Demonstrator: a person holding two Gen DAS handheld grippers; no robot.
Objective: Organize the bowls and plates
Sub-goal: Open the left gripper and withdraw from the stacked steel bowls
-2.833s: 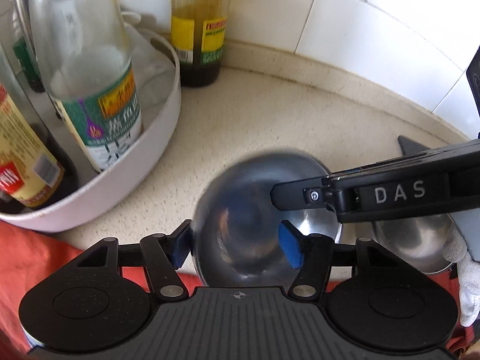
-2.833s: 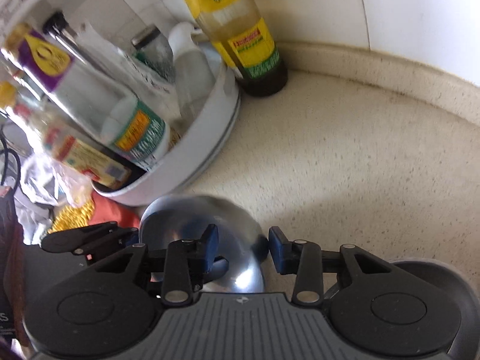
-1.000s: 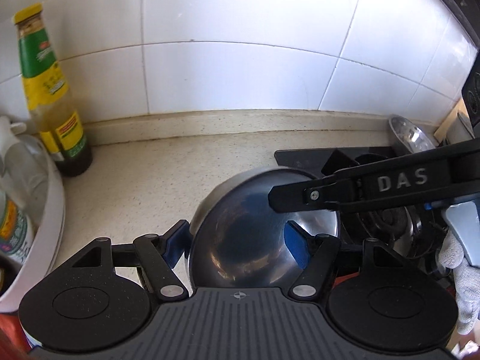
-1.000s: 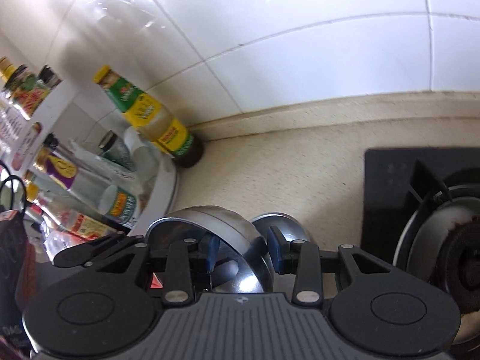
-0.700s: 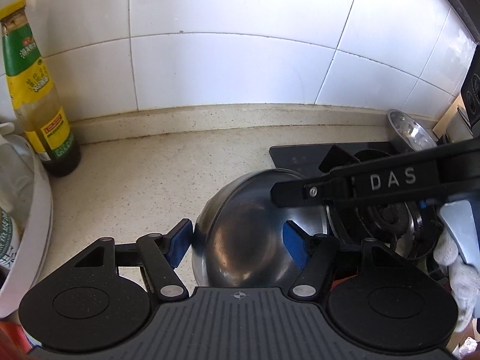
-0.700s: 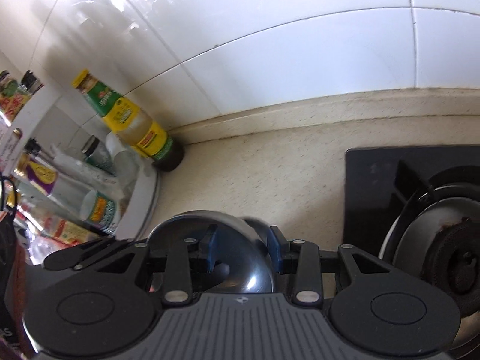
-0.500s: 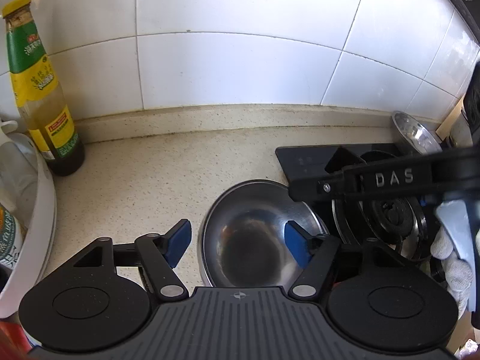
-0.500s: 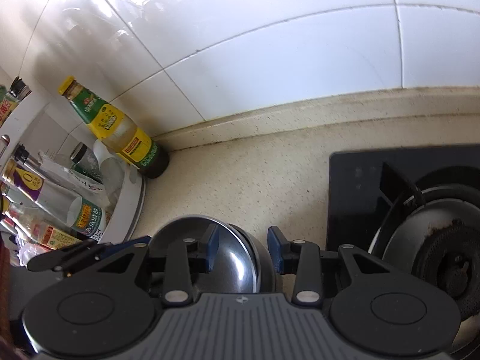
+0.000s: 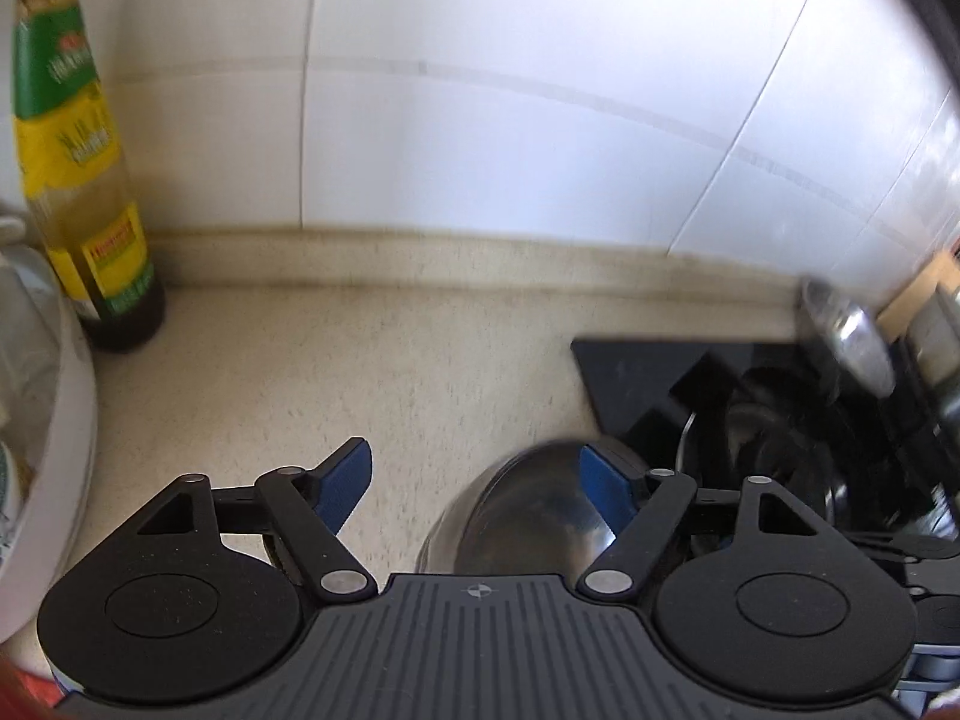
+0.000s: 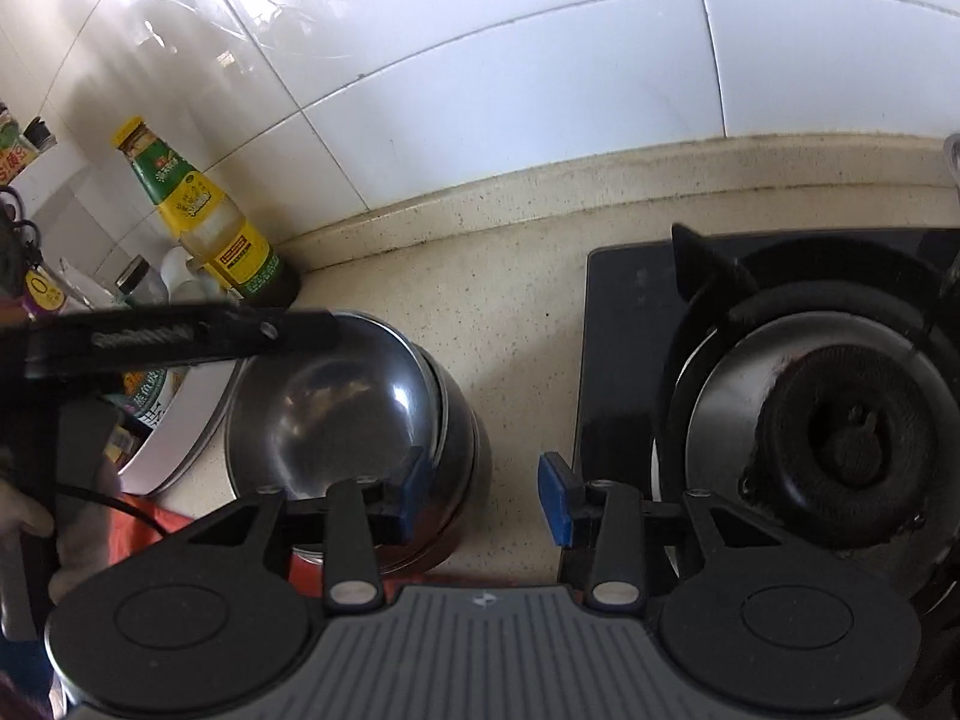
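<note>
Two steel bowls (image 10: pixel 348 408) sit nested on the beige counter (image 10: pixel 516 312), left of the stove. My right gripper (image 10: pixel 485 498) hangs over their right side. Its jaws are opening: the left pad overlaps the stack's rim, the right pad stands clear over bare counter, and neither presses. One finger of my left gripper (image 10: pixel 180 336) reaches across the far-left rim. In the left wrist view the bowls (image 9: pixel 528 516) lie low, against the right pad. My left gripper (image 9: pixel 474 483) is opening too, its left pad well off the steel.
A yellow-green sauce bottle (image 10: pixel 204 222) stands by the tiled wall. A white round tray (image 10: pixel 174 438) of bottles sits left of the bowls, over an orange cloth (image 10: pixel 156 522). The black gas stove (image 10: pixel 840 420) fills the right side, with a steel utensil (image 9: pixel 846 336) behind it.
The bowl held tilted between both grippers has come down into the other bowl on the counter. Both pairs of pads have spread off it. The left gripper has drifted left, away from the bowl.
</note>
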